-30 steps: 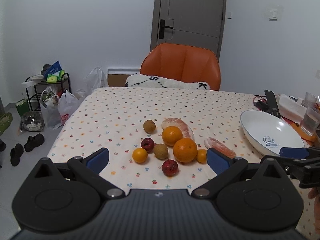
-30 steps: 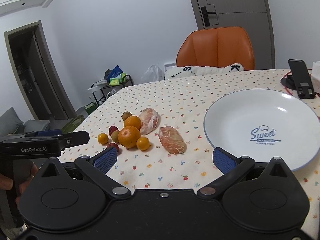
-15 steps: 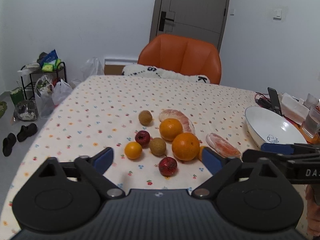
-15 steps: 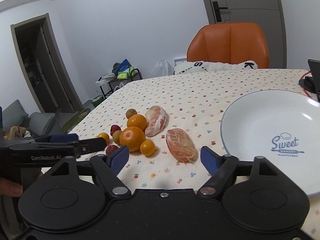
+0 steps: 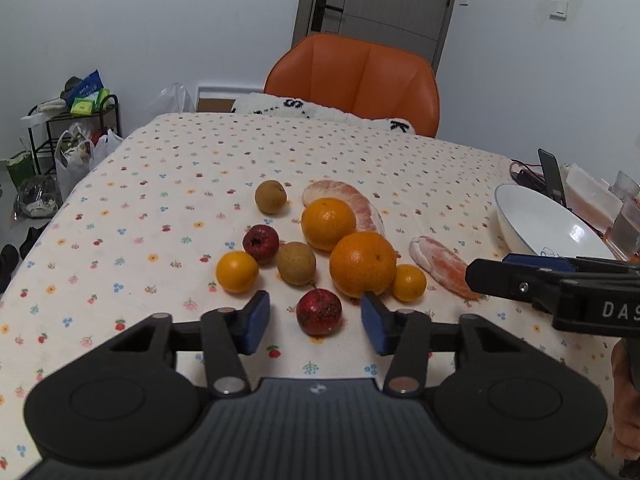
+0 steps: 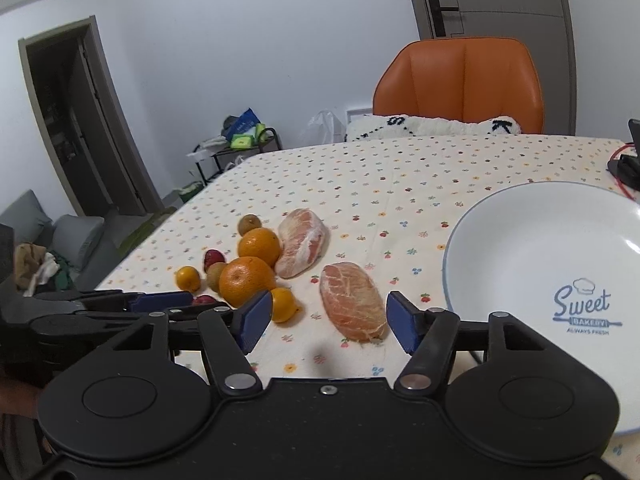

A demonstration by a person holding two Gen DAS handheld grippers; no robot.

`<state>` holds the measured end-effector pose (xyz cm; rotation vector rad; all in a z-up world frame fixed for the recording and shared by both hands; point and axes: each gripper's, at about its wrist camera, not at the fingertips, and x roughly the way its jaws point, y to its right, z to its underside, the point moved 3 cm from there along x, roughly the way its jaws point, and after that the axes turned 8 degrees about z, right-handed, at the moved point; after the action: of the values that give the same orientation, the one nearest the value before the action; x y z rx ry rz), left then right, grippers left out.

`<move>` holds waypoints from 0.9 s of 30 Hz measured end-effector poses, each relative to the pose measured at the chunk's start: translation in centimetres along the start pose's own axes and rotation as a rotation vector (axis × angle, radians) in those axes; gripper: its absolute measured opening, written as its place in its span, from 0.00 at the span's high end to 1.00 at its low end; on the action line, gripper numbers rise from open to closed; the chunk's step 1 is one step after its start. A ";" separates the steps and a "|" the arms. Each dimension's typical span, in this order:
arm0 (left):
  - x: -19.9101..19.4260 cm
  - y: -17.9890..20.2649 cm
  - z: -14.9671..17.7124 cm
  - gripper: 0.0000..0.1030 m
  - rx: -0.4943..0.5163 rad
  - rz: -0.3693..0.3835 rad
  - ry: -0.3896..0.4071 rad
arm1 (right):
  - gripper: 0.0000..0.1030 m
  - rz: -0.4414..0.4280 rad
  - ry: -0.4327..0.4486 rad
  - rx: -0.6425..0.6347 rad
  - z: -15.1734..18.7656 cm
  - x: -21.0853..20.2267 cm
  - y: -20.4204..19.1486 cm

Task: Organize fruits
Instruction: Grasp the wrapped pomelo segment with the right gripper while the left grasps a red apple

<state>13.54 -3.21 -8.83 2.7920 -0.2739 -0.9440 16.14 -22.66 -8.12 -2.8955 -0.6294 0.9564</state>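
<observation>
A cluster of fruit lies on the flowered tablecloth. My left gripper is open, and a small dark red fruit sits between its blue pads without touching them. Behind it are two large oranges, two brown round fruits, another red fruit and two small oranges. My right gripper is open, low over the table, with a peeled pomelo segment just inside its right pad. A second pomelo segment lies farther back. The white plate stands empty at the right.
An orange chair with a white cushion stands at the table's far side. A phone on a stand, cables, a clear box and a glass sit beyond the plate. A rack with bags stands on the floor at left.
Both grippers have come forward and down toward the fruit. Their jaws have narrowed, though both remain open. The left one now brackets the near red fruit, and the right one reaches the near pomelo segment.
</observation>
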 end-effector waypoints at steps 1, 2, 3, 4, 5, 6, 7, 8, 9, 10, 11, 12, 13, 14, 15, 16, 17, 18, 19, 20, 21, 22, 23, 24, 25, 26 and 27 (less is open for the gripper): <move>0.0 0.0 0.0 0.60 0.005 -0.004 0.000 | 0.39 0.014 0.000 -0.011 0.0 0.2 0.0; 0.1 -0.1 0.0 0.62 0.007 -0.004 0.001 | 0.39 0.026 -0.001 -0.021 -0.1 0.4 -0.1; 0.1 -0.1 0.0 0.69 0.006 -0.005 0.001 | 0.39 0.031 -0.004 -0.028 -0.1 0.6 -0.2; 0.1 -0.2 -0.1 0.73 0.007 -0.003 0.001 | 0.39 0.031 -0.007 -0.033 -0.1 0.8 -0.3; 0.1 -0.3 -0.1 0.75 0.009 0.001 0.001 | 0.39 0.032 -0.009 -0.041 -0.2 0.9 -0.5; 0.1 -0.3 -0.1 0.78 0.009 0.005 0.000 | 0.39 0.036 -0.011 -0.052 -0.2 1.1 -0.7; 0.0 -0.4 -0.1 0.78 0.008 0.007 0.000 | 0.39 0.043 -0.012 -0.063 -0.3 1.2 -0.8; 0.0 -0.5 -0.1 0.78 0.005 0.007 0.002 | 0.40 0.050 -0.013 -0.073 -0.3 1.4 -1.0; -0.1 -0.6 -0.1 0.78 0.001 0.007 0.002 | 0.40 0.054 -0.017 -0.080 -0.3 1.6 -1.1; -0.2 -0.8 -0.1 0.78 -0.005 0.010 0.002 | 0.41 0.058 -0.021 -0.085 -0.4 1.8 -1.2; -0.3 -0.9 -0.1 0.78 -0.009 0.013 0.003 | 0.41 0.062 -0.024 -0.092 -0.4 2.0 -1.3; -0.4 -1.0 -0.1 0.78 -0.009 0.014 0.004 | 0.42 0.068 -0.026 -0.101 -0.3 2.1 -1.4; -0.5 -1.2 -0.1 0.78 -0.009 0.013 0.005 | 0.44 0.074 -0.028 -0.109 -0.4 2.3 -1.5; -0.6 -1.3 -0.1 0.78 -0.009 0.011 0.008 | 0.45 0.081 -0.031 -0.113 -0.4 2.5 -1.5; -0.7 -1.4 -0.1 0.78 -0.012 0.010 0.009 | 0.46 0.087 -0.033 -0.115 -0.5 2.6 -1.5; -0.8 -1.6 -0.1 0.78 -0.016 0.010 0.010 | 0.47 0.092 -0.033 -0.118 -0.5 2.8 -1.6; -0.9 -1.7 -0.1 0.78 -0.020 0.009 0.012 | 0.48 0.099 -0.034 -0.127 -0.5 2.9 -1.7; -1.0 -1.9 -0.2 0.78 -0.023 0.008 0.014 | 0.48 0.109 -0.035 -0.137 -0.5 3.1 -1.8; -1.1 -2.0 -0.2 0.78 -0.026 0.007 0.014 | 0.49 0.120 -0.037 -0.149 -0.5 3.2 -2.0; -1.1 -2.1 -0.2 0.78 -0.029 0.006 0.015 | 0.49 0.130 -0.038 -0.161 -0.5 3.3 -2.1; -1.2 -2.2 -0.2 0.78 -0.031 0.006 0.016 | 0.49 0.140 -0.039 -0.174 -0.4 3.4 -2.2; -1.3 -2.3 -0.2 0.78 -0.033 0.006 0.016 | 0.50 0.151 -0.040 -0.187 -0.3 3.5 -2.3; -1.3 -2.3 -0.2 0.78 -0.033 0.005 0.017 | 0.51 0.160 -0.040 -0.200 -0.2 3.5 -2.4; -1.4 -2.4 -0.2 0.78 -0.032 0.004 0.017 | 0.53 0.168 -0.038 -0.214 -0.1 3.4 -2.5; -1.5 -2.4 -0.2 0.78 -0.031 0.004 0.017 | 0.60 0.176 -0.037 -0.227 0.0 3.4 -2.6; -1.6 -2.4 -0.2 0.78 -0.030 0.004 0.018 | 0.66 0.178 -0.034 -0.240 0.1 3.2 -2.7; -1.6 -2.3 -0.2 0.78 -0.030 0.005 0.020 | 0.68 0.168 -0.046 -0.236 0.2 3.2 -2.6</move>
<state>12.66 -0.54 -8.25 2.7706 -0.2622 -0.9115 17.39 -19.02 -9.70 -3.1864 -0.5433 1.0357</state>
